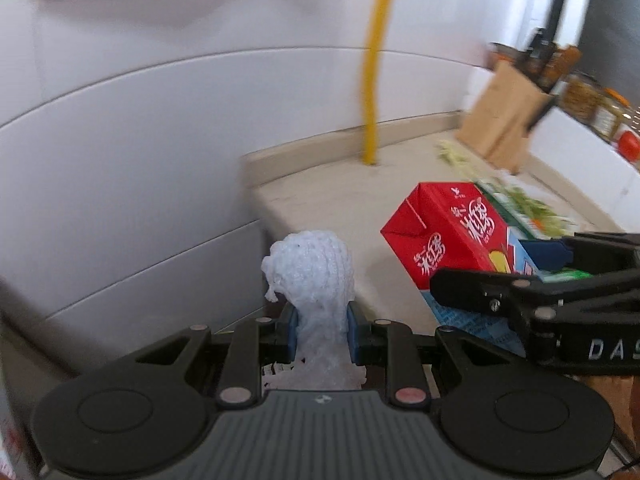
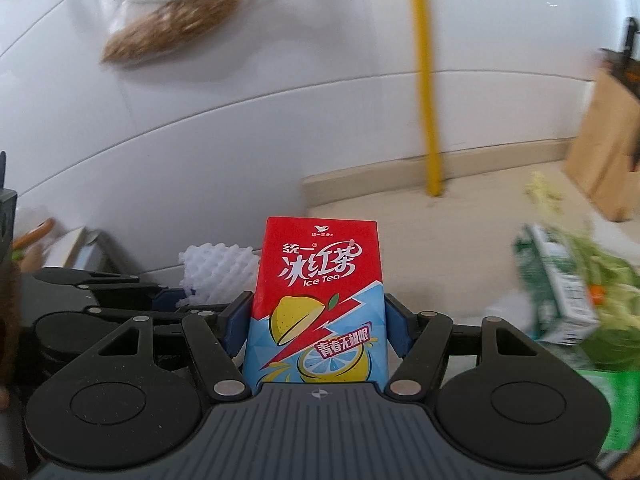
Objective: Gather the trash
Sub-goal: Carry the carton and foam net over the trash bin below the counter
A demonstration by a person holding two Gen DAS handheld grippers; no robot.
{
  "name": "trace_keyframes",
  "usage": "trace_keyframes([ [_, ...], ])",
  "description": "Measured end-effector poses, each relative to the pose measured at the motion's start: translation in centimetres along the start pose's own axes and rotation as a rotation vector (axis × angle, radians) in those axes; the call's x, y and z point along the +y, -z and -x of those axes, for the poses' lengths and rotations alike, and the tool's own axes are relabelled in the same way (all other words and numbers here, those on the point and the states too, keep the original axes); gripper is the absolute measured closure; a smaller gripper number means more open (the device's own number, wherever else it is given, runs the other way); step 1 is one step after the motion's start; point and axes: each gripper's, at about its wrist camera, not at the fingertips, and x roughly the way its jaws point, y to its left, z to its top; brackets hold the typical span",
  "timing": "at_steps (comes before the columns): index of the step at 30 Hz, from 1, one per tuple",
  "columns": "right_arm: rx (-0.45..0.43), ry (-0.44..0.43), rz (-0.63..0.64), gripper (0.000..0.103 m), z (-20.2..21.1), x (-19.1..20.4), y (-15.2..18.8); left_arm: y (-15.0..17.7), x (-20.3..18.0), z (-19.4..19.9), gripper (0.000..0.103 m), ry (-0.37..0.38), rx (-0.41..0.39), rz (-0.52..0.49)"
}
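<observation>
I have both grippers loaded. My left gripper (image 1: 322, 334) is clamped on a white foam net (image 1: 310, 268), squeezed thin between the blue pads, its free end bulging upward and forward past the fingertips. My right gripper (image 2: 316, 320) is clamped on a red ice tea carton (image 2: 318, 292), pads pressing its two narrow sides low down, so the carton's long axis runs straight out along the fingers with the folded top farthest from me. The two grippers ride side by side, the net just left of the carton and close to it, both hanging over the near-left end of the beige counter (image 1: 340, 200). No bin shows in either view, so what the next move turns on I can only judge: beyond the counter's left edge the surface drops away, and the left hand is the nearer to that side; I would expect the drop-off lies there. More trash remains on the counter to my right: a green carton (image 2: 560, 280) lying among leafy scraps (image 2: 612, 276), nearer my right hand. The red carton looks rigid and undented, print facing the camera; the net is soft and crushed, likely to cling to a pad on release. A yellow pole (image 1: 374, 60) stands at the counter's back.
</observation>
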Motion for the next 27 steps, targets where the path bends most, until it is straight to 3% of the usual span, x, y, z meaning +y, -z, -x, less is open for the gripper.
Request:
trace_keyframes([
  [8,0.072,-0.051,0.031,0.030,-3.8,2.3,0.3,1.8,3.5,-0.6,0.083,-0.095,0.060,0.079],
  [27,0.216,-0.051,0.018,0.030,-10.8,3.0,1.0,3.1,6.5,-5.4,0.083,-0.175,0.181,0.128],
])
